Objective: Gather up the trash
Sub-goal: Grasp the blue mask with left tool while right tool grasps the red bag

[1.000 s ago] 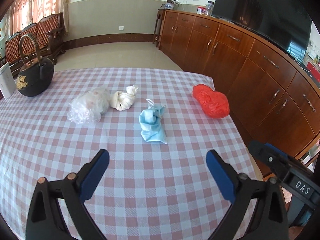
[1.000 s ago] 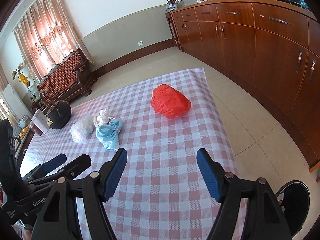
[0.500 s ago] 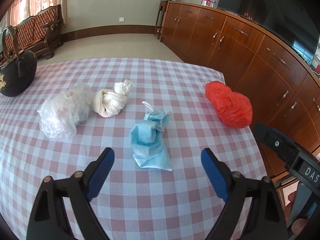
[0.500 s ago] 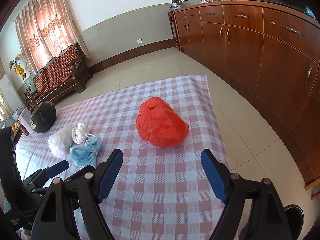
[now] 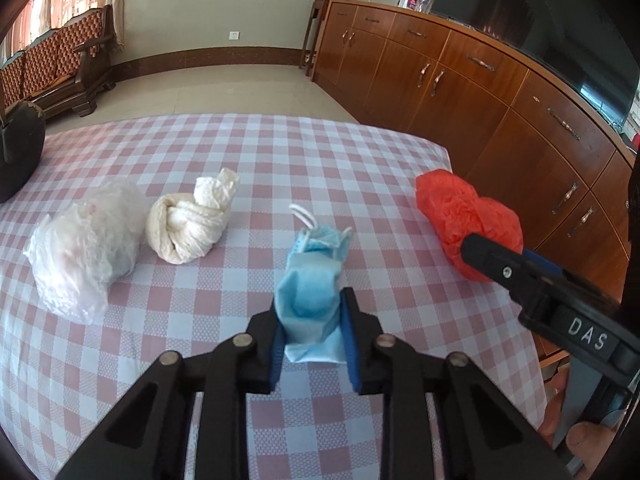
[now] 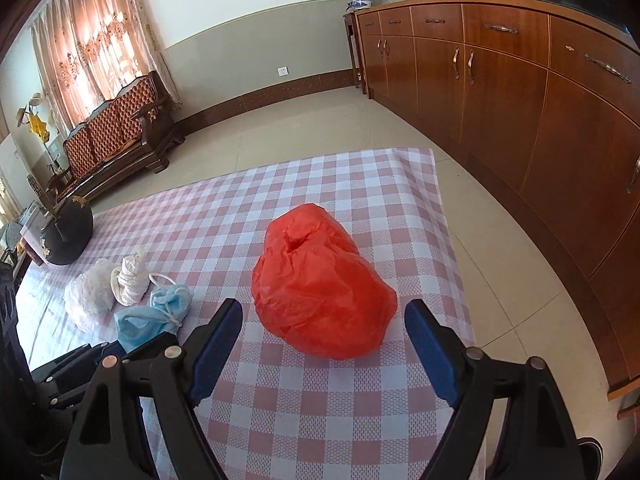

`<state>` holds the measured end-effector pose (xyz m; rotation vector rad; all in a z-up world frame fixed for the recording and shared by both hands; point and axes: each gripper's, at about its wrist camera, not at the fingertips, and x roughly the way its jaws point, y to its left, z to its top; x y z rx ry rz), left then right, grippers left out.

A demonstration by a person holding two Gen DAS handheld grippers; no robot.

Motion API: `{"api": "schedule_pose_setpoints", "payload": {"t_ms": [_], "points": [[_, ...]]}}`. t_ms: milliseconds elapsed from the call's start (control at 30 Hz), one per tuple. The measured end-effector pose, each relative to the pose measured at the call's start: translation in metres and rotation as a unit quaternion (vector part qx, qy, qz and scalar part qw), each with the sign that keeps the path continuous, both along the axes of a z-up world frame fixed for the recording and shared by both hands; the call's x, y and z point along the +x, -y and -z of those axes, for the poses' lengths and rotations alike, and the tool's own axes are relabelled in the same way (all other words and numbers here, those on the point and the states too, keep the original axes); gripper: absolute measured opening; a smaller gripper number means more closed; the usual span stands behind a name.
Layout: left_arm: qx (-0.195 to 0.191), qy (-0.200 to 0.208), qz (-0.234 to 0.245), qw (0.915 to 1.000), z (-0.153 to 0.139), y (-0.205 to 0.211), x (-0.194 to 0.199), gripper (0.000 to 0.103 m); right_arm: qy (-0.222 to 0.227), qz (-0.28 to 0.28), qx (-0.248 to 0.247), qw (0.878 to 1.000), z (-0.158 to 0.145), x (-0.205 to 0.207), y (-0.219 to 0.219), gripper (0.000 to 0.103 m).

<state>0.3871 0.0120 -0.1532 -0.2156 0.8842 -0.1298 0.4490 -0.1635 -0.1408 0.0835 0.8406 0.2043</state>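
My left gripper (image 5: 312, 320) is shut on the near end of a crumpled blue face mask (image 5: 314, 280), which lies on the checked tablecloth; the mask also shows in the right wrist view (image 6: 154, 316). My right gripper (image 6: 324, 332) is open, its fingers either side of the near end of a red plastic bag (image 6: 320, 284), apart from it. The red bag also shows in the left wrist view (image 5: 460, 216). A knotted cream cloth wad (image 5: 192, 220) and a clear crumpled plastic bag (image 5: 84, 248) lie to the left of the mask.
A black round kettle (image 6: 68, 236) stands at the table's far left. The table's right edge (image 6: 452, 240) drops to a tiled floor. A long wooden sideboard (image 6: 520, 92) runs along the right. A wooden sofa (image 6: 116, 136) stands by the far wall.
My left gripper moved forward and closed on the blue mask. My right gripper moved forward toward the red bag and stayed open.
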Motion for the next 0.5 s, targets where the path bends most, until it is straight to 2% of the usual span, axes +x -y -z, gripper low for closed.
{"api": "schedule_pose_setpoints", "payload": {"t_ms": [133,200,233,267,400,433,500], "points": [[-0.005,0.007,-0.001,1.0,-0.001,0.005,0.009,0.022,0.0,-0.003,0.008,1.0,0.003,0.006,0.001,0.084],[-0.008,0.011,0.001,0.9999,-0.003,0.007,0.012,0.02,-0.004,-0.005,0.012,1.0,0.004,0.009,0.002,0.079],[-0.008,0.014,0.001,0.9999,-0.004,0.007,0.013,0.02,-0.006,-0.006,0.013,1.0,0.005,0.01,0.001,0.07],[-0.008,0.016,0.002,0.9998,-0.005,0.008,0.014,0.019,-0.009,-0.009,0.014,1.0,0.006,0.012,0.0,0.056],[-0.019,0.021,-0.001,0.9996,-0.008,0.009,0.018,0.018,-0.019,-0.014,0.019,1.0,0.01,0.016,-0.003,0.044],[-0.02,0.023,-0.001,0.9995,-0.01,0.009,0.018,0.018,-0.019,-0.016,0.019,1.0,0.009,0.015,-0.003,0.038],[-0.02,0.028,0.0,0.9994,-0.013,0.009,0.015,0.018,-0.016,-0.019,0.023,0.999,0.007,0.013,-0.004,0.034]]}}
